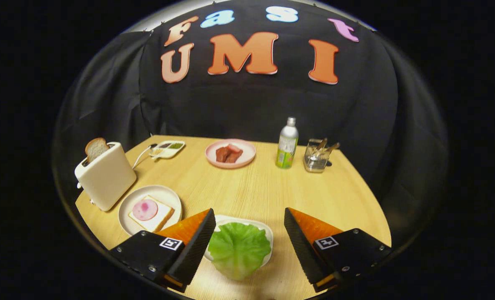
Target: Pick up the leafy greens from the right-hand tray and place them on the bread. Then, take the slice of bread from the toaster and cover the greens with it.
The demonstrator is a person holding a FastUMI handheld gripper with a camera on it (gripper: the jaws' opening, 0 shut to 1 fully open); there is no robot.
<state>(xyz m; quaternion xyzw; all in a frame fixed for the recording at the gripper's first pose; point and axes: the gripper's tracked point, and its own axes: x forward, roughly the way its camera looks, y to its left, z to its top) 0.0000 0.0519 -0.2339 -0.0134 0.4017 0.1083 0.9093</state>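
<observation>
1. The gripper (pixel 247 218) hangs above the near edge of the wooden table (pixel 251 187), its two fingers spread wide apart and holding nothing.
2. The leafy greens (pixel 238 249), a single pale-green lettuce leaf, lie on a small white tray (pixel 267 233) at the near edge of the table. The leaf lies between the two fingers; neither finger appears to touch it.
3. A round white plate (pixel 164 195) sits toward the near left corner of the table, just beyond the left finger (pixel 197 241). On it lies a square slice of bread (pixel 158 218) topped with a round pink slice of meat (pixel 144 209).
4. A cream toaster (pixel 106 177) stands at the left edge, just beside that plate. A second slice of bread (pixel 95 148) sticks up out of its slot.
5. The toaster's cord (pixel 140 157) runs back toward a small divided dish (pixel 167 148) near the far left corner.
6. A pink plate (pixel 245 160) holding reddish-brown pieces of food (pixel 228 153) sits near the middle of the far edge.
7. A green-and-white bottle (pixel 287 143) stands upright to the right of the pink plate.
8. A clear container (pixel 316 160) holding a few utensils stands just beside the bottle, near the far right corner.
9. The right finger (pixel 303 246) is over bare table, well apart from the bottle and container.
</observation>
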